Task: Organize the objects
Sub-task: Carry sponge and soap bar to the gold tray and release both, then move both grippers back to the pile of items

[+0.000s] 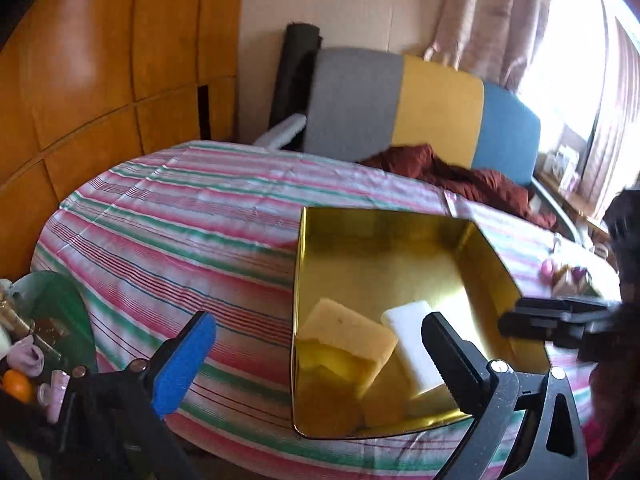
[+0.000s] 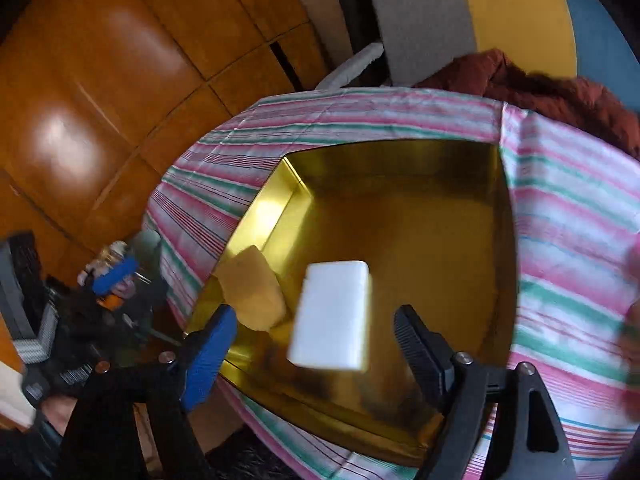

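Note:
A gold tin box [image 1: 384, 216] [image 2: 508, 240] stands open on the striped tablecloth [image 1: 180, 220]. Inside it lie a yellow sponge [image 1: 348, 340] [image 2: 252, 292] at the left wall and a white block [image 1: 412, 344] [image 2: 332, 316] beside it. My left gripper [image 1: 320, 360] is open over the box's near left corner, its blue pad outside the wall and nothing between the pads. My right gripper [image 2: 316, 356] is open above the box. The blurred white block shows in the gap between its fingers, and neither pad touches it.
A green glass side table [image 1: 52, 300] at the left carries small items and an orange [image 1: 18, 386]. A grey, yellow and blue sofa [image 1: 436, 104] with a red-brown cloth [image 1: 460, 176] stands behind the table. Small objects [image 1: 568, 276] lie at the table's right.

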`<state>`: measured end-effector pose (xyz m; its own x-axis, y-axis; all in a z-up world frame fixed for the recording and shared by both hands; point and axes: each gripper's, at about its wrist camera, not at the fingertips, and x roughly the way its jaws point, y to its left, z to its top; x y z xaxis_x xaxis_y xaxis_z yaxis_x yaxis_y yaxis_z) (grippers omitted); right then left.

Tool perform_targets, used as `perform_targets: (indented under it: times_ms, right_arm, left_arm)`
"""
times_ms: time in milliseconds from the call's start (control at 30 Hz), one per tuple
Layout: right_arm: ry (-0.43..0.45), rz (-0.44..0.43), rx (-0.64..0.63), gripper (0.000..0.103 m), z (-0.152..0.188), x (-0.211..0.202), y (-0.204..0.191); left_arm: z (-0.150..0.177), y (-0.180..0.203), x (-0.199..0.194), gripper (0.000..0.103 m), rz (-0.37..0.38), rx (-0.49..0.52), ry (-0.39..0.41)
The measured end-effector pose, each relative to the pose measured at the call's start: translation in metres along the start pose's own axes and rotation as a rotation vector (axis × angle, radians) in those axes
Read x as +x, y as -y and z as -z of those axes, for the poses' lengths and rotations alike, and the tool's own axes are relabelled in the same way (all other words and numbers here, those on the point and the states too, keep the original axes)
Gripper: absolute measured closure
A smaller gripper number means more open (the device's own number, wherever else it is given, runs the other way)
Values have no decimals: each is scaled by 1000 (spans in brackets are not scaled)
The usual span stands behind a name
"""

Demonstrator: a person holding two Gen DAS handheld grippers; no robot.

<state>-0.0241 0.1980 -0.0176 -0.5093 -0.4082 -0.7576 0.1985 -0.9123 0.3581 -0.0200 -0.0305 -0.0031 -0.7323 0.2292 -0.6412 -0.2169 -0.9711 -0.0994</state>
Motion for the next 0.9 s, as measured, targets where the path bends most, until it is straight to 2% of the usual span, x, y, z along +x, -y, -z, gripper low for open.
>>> perform_targets:
  times_ms: [167, 233, 300, 400, 467, 600, 900]
  right_arm:
    - [143, 189, -133, 21, 13, -33, -17]
    - [196, 263, -137, 21, 18, -40, -17]
    - [209, 311, -102, 21, 23, -40, -11]
    - [151, 266, -14, 21, 27, -36, 5]
    - [138, 270, 26, 21, 33, -34, 14]
    - [118, 273, 39, 21, 43, -34, 20]
    - [184, 282, 64, 17, 64, -62, 37]
  left_arm:
    - [-15, 15, -3, 0, -25, 6, 29]
    - [-19, 25, -5, 0, -15, 20, 33]
    - [-20, 34, -10, 0, -13, 37, 45]
    - [-19, 52, -15, 0, -29, 85, 60]
    - [-19, 61, -15, 0, -17, 105, 58]
    - [-16, 74, -14, 0, 16, 122, 44]
    - [-10, 100, -8, 0, 86, 172, 1]
